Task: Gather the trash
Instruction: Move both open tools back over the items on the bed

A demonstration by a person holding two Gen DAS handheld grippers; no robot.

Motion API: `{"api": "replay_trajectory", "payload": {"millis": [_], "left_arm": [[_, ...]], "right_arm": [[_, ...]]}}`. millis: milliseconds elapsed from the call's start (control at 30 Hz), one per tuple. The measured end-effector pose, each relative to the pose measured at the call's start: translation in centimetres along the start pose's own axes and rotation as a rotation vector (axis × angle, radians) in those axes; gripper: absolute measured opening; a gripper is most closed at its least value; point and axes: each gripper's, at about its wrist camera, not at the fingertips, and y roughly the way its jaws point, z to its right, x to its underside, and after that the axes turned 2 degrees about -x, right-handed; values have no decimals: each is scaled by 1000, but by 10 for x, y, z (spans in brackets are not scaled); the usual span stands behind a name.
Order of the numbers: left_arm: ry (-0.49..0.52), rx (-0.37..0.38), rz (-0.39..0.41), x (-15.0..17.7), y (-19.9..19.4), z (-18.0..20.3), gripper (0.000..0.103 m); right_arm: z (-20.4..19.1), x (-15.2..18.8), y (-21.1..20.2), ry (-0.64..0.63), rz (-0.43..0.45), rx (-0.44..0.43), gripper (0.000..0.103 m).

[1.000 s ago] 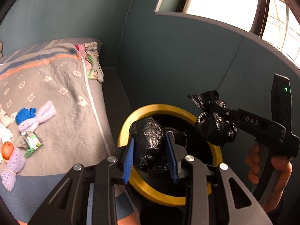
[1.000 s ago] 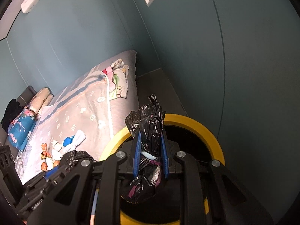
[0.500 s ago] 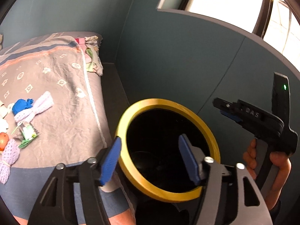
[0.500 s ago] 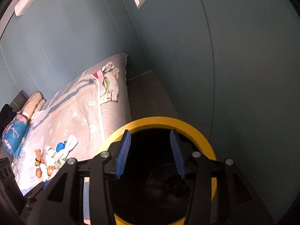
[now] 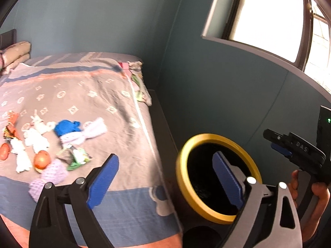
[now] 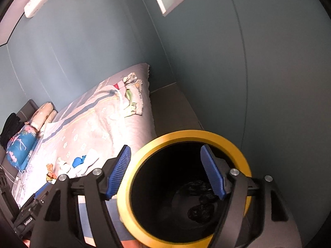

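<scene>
Both claws just opened, empty | left claw (image 5: 165, 179) | right claw (image 6: 168, 171) | black bag (image 6: 199, 203) crumpled in upright bin (image 6: 244, 157)

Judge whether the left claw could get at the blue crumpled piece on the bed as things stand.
Probably yes. The left claw is open and empty, and the blue crumpled piece lies uncovered on the bedspread ahead of it, with nothing between them.

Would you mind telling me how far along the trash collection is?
Done: crumpled black bags lie inside the yellow-rimmed bin. In hand: nothing; the left tool and right tool have just been opening, both empty. Left: wrappers and wads on the bed.
</scene>
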Motion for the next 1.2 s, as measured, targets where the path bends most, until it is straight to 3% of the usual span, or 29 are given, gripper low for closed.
{"api": "replay_trajectory", "payload": {"millis": [267, 667, 1200], "left_arm": [[-25, -74, 48, -8, -21, -38, 93], [-59, -209, 96, -11, -52, -107, 95], [-161, -411, 102, -8, -76, -227, 95]], "right_arm": [[-41, 1, 4, -59, -16, -46, 74], [-114, 16, 16, -160, -58, -154, 75], [-215, 54, 58, -295, -174, -241, 76]]}}
